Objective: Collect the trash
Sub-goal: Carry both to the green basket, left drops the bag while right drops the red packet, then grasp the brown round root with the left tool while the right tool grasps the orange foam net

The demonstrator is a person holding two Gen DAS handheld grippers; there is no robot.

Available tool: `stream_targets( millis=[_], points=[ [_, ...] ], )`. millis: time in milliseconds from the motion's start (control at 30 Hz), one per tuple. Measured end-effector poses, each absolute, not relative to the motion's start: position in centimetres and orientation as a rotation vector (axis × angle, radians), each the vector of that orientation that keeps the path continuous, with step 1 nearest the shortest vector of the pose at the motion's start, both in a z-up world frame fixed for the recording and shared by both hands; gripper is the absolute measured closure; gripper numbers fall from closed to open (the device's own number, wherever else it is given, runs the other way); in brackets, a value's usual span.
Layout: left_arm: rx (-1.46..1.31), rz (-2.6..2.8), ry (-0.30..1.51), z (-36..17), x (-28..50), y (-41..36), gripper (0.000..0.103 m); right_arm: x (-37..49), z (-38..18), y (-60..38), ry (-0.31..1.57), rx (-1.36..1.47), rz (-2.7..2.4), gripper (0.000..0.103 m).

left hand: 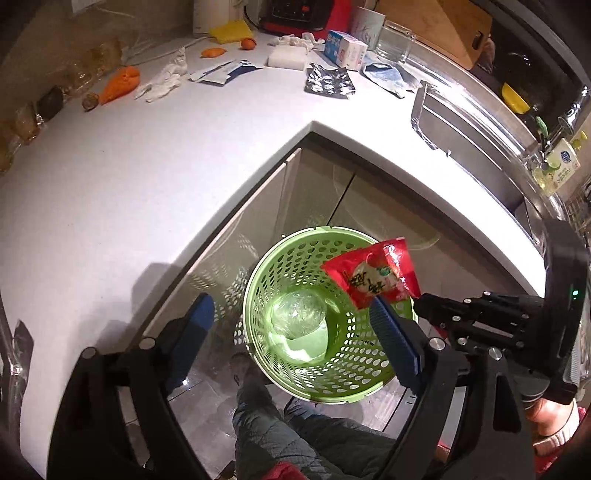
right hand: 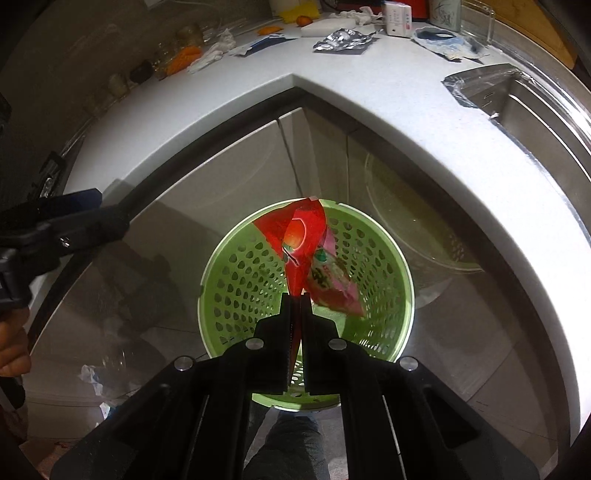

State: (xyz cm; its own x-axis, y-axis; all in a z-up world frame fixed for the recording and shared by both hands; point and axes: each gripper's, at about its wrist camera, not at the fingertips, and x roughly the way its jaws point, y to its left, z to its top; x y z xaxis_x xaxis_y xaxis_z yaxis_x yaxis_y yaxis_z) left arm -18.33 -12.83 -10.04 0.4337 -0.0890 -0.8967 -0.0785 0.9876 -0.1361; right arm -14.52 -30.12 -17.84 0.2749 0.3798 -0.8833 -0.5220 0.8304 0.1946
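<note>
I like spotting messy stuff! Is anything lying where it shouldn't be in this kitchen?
Yes. On the white countertop lie a crumpled silver foil wrapper, scrunched white tissues and orange peel scraps. They look like loose litter, not yet in the green perforated plastic basket on the floor below.

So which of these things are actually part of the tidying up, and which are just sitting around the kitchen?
Part of the job:
- red wrapper, pinched in the right gripper
- green basket below it
- crumpled foil, white tissues and torn blue packet on the counter

Just lying about:
- carrot
- glass mug
- dish soap bottle
- cutting board
</note>
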Motion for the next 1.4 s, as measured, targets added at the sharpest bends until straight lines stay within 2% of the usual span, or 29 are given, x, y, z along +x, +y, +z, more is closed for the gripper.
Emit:
stream_targets(
  millis=[33, 67, 100, 133, 167, 233, 367, 500, 600, 733, 933, 1167, 1400],
  points=[
    [-0.167, 0.003, 1.121, -10.0, -18.3, -12.7, 0.021, -14.5, -18.3, -29.7, 1.156, -0.159, 0.619, 0.091],
    [-0.161, 0.015, 1.117, -9.7, -18.2, -12.4, 0.021, -14.5, -18.7, -29.4, 1.167, -0.177, 0.626, 0.084],
    [-0.160, 0.025, 1.114, -9.5, -18.2, -12.3, 0.021, -14.5, -19.1, -29.2, 1.180, -0.192, 0.634, 0.065],
    [-0.161, 0.031, 1.112, -9.3, -18.2, -12.3, 0.021, -14.6, -19.3, -28.9, 1.189, -0.210, 0.634, 0.054],
    [-0.163, 0.037, 1.108, -9.2, -18.1, -12.3, 0.020, -14.7, -19.3, -28.7, 1.183, -0.227, 0.631, 0.036],
    [-0.168, 0.048, 1.096, -8.7, -18.2, -12.3, 0.018, -14.9, -18.7, -28.5, 1.166, -0.247, 0.638, 0.026],
    [-0.184, 0.072, 1.070, -7.5, -18.3, -12.0, 0.016, -14.5, -16.4, -28.5, 1.128, -0.231, 0.660, 0.017],
    [-0.205, 0.088, 1.038, -5.9, -17.9, -10.6, 0.014, -12.9, -13.4, -28.0, 1.078, -0.206, 0.645, 0.013],
    [-0.236, 0.111, 0.999, -4.4, -17.2, -8.3, 0.012, -11.5, -10.6, -27.2, 1.022, -0.190, 0.625, 0.003],
    [-0.271, 0.161, 0.945, -2.8, -15.6, -4.0, 0.008, -9.1, -7.1, -25.4, 0.942, -0.173, 0.620, 0.003],
    [-0.277, 0.249, 0.903, -2.3, -11.5, 4.6, 0.008, -4.5, -3.9, -20.9, 0.880, -0.124, 0.622, 0.003],
    [-0.282, 0.296, 0.906, -4.8, -5.2, 14.3, 0.008, 1.2, -2.9, -12.9, 0.865, -0.120, 0.649, 0.003],
    [-0.257, 0.282, 0.934, -8.0, 0.5, 19.2, 0.008, 5.9, -3.3, -4.6, 0.884, -0.132, 0.686, 0.003]
  ],
)
